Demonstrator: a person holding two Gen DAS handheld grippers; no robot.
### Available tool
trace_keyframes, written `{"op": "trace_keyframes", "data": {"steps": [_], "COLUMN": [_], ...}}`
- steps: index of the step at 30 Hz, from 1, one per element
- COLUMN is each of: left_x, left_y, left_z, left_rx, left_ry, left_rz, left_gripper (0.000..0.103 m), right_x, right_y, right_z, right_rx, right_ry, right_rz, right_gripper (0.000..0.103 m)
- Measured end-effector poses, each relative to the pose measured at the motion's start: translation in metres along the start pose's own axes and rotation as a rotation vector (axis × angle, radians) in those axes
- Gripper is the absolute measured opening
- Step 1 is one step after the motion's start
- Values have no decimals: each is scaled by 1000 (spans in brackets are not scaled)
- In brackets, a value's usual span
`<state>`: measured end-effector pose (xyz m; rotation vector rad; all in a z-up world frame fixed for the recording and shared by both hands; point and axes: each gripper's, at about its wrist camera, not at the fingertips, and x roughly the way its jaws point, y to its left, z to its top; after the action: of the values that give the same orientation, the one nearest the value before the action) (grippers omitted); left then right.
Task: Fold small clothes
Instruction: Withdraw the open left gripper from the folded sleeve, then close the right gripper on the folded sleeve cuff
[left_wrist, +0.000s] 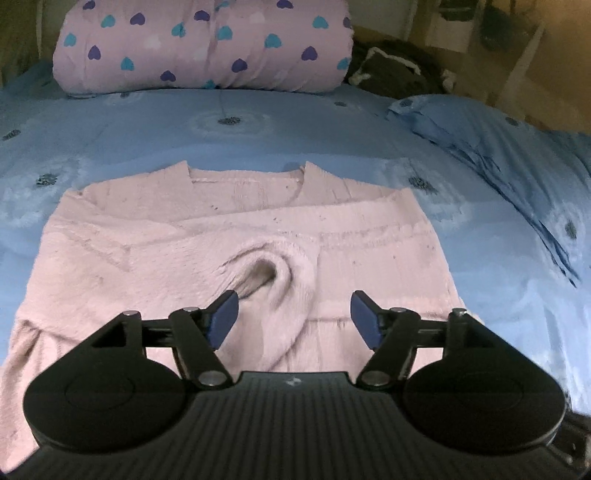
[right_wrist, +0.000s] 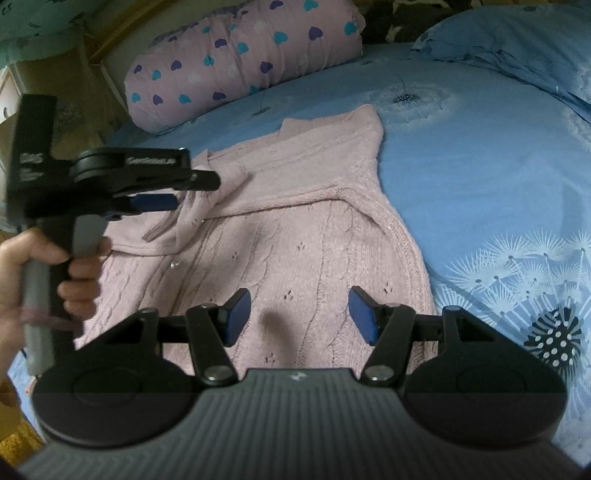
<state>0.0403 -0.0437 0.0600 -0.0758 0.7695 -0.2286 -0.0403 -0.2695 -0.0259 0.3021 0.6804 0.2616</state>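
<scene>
A small pink knitted sweater (left_wrist: 147, 258) lies flat on the blue bedspread, one sleeve folded across its chest with the cuff opening (left_wrist: 264, 273) facing me. My left gripper (left_wrist: 293, 314) is open and empty just above that cuff. In the right wrist view the same sweater (right_wrist: 295, 236) fills the middle. My right gripper (right_wrist: 299, 314) is open and empty over the sweater's cable-knit body. The left gripper (right_wrist: 177, 192) also shows there, held by a hand at the left, over the sweater's left part.
A pink rolled quilt with heart prints (left_wrist: 203, 44) lies at the head of the bed. A blue pillow (left_wrist: 480, 140) sits at the right. The blue bedspread (right_wrist: 480, 166) with dandelion prints extends right of the sweater.
</scene>
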Motion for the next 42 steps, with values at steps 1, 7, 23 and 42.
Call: {"op": "trace_keyframes", "data": {"steps": [1, 7, 23, 42], "left_x": [-7, -41, -42, -19], "left_y": [3, 30, 129, 152], "left_z": [-2, -11, -5, -2], "left_rx": [2, -5, -87, -155], "left_ry": [6, -2, -72, 24], "left_rz": [2, 58, 217, 227], "left_gripper": [74, 76, 77, 77], "right_x": [0, 0, 17, 153], "right_y": [0, -2, 41, 111], "right_z": [0, -2, 37, 119], "right_rx": [0, -2, -97, -19], "right_ry": [-1, -5, -3, 244], "right_rz": [1, 3, -14, -49], "right_gripper": [61, 60, 61, 62]}}
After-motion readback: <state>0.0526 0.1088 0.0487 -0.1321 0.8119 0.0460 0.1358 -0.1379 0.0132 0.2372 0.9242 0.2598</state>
